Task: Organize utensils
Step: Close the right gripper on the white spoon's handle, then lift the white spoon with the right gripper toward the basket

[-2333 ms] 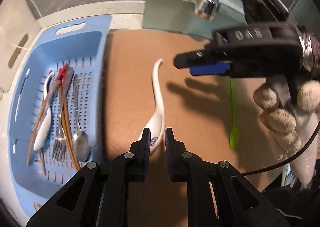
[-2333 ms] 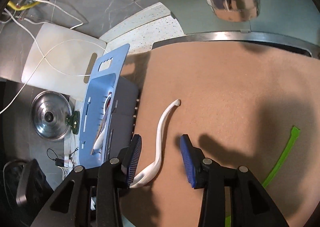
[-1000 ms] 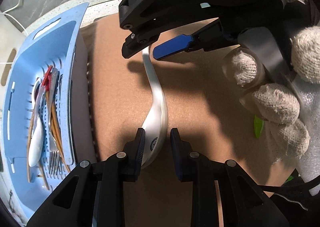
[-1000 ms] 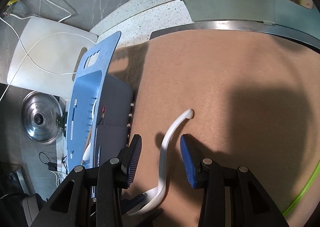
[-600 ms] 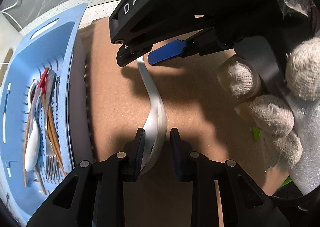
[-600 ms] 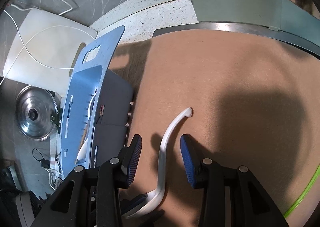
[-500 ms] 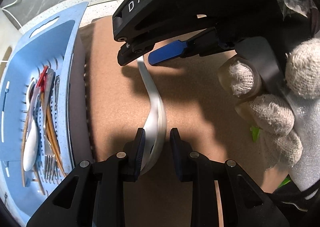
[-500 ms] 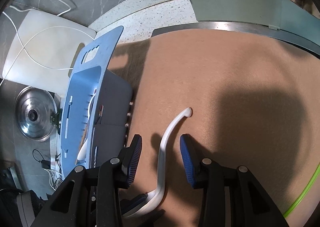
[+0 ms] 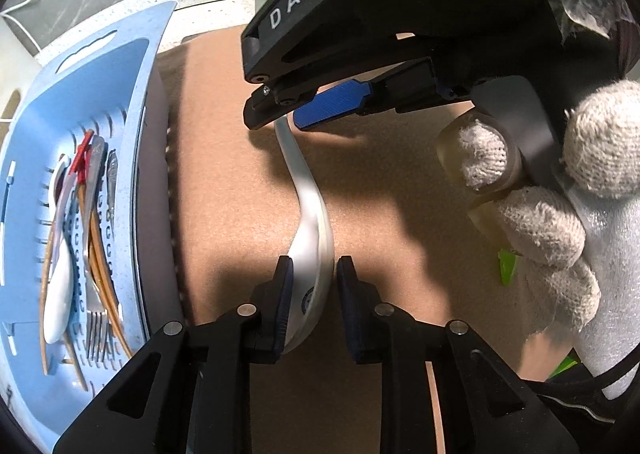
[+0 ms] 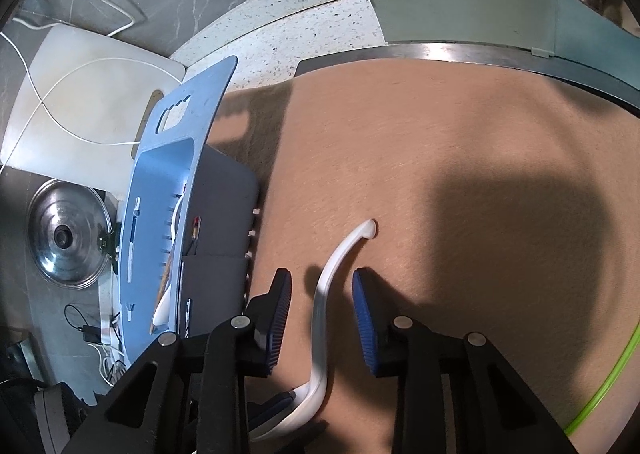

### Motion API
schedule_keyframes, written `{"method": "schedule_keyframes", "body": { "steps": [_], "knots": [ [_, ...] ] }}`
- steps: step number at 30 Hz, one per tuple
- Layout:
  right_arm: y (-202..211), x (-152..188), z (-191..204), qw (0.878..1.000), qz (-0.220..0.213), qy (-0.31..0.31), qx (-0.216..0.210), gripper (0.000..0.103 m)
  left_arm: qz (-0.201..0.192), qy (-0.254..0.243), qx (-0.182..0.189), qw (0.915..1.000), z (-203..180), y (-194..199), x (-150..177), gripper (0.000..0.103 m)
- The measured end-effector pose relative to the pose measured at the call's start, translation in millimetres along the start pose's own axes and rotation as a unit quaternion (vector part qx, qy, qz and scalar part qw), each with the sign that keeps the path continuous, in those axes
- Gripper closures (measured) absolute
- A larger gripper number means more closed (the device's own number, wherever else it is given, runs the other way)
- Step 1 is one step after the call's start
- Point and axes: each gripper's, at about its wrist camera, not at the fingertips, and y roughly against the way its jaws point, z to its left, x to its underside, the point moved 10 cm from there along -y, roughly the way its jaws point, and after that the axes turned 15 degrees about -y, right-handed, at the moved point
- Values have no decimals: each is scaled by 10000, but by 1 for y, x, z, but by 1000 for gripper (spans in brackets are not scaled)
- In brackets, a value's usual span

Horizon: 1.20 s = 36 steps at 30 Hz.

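Observation:
A white ceramic soup spoon lies on the brown mat. My left gripper straddles its bowl with the jaws slightly apart, close to the bowl's sides. My right gripper is open, with its blue pads on either side of the spoon's handle; it shows from the side in the left wrist view. A blue perforated tray at the left holds a white spoon, a fork, a metal spoon and wooden chopsticks.
A green plastic utensil lies on the mat at the right, mostly hidden behind my gloved right hand in the left wrist view. A pot lid and a white cutting board sit left of the tray. The sink edge runs behind the mat.
Both grippers came in over the white spoon: the left settled around its bowl, the right moved left and down around its handle. In the last half second almost nothing moved.

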Motion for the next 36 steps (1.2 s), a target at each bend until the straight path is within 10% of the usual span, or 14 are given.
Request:
{"method": "schedule_keyframes", "body": {
  "steps": [12,36],
  "knots": [
    [-3,2,0,9999,124,69,55,94,-6,-61,62,10000,-5,4,-3,90],
    [54,13,36,9985,-198,114,-507,97,-570,-241,-67,9981,-14,49,16,98]
  ]
}}
